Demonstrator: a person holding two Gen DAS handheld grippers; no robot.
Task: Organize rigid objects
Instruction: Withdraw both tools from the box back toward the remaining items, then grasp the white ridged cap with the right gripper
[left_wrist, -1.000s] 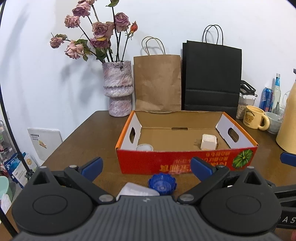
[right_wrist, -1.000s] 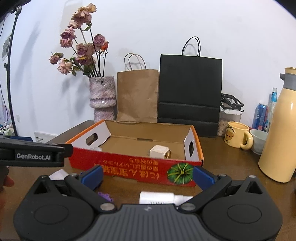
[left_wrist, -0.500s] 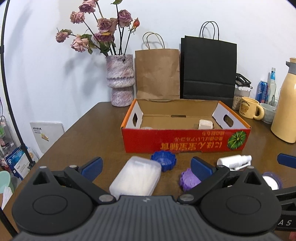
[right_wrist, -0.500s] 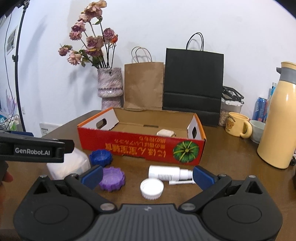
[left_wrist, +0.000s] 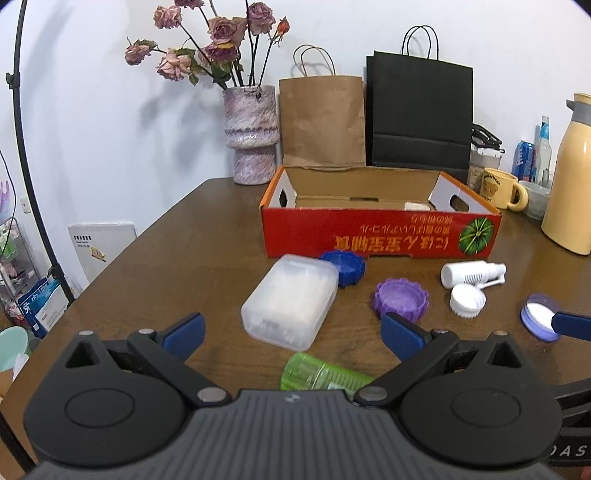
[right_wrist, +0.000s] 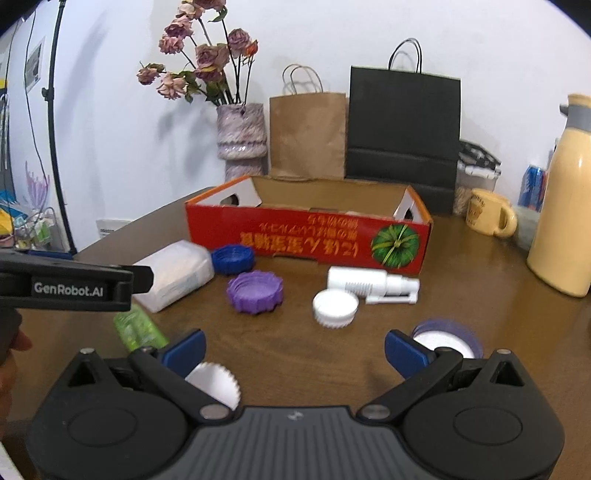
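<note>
Both the left gripper (left_wrist: 291, 332) and the right gripper (right_wrist: 293, 350) are held with jaws spread wide and nothing between them, above the table (left_wrist: 177, 258). A clear case (left_wrist: 290, 301), blue lid (left_wrist: 343, 266), purple lid (left_wrist: 400, 298), white cap (left_wrist: 467, 301), spray bottle (left_wrist: 471, 272) and green bottle (left_wrist: 321, 374) are laid before the red box (left_wrist: 380, 236). A pale block (left_wrist: 415, 206) is seen inside the box.

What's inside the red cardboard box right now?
In the red cardboard box, only the top of one pale cream block shows near its right end. The front wall hides most of the floor, so anything lying low there can't be seen.
</note>
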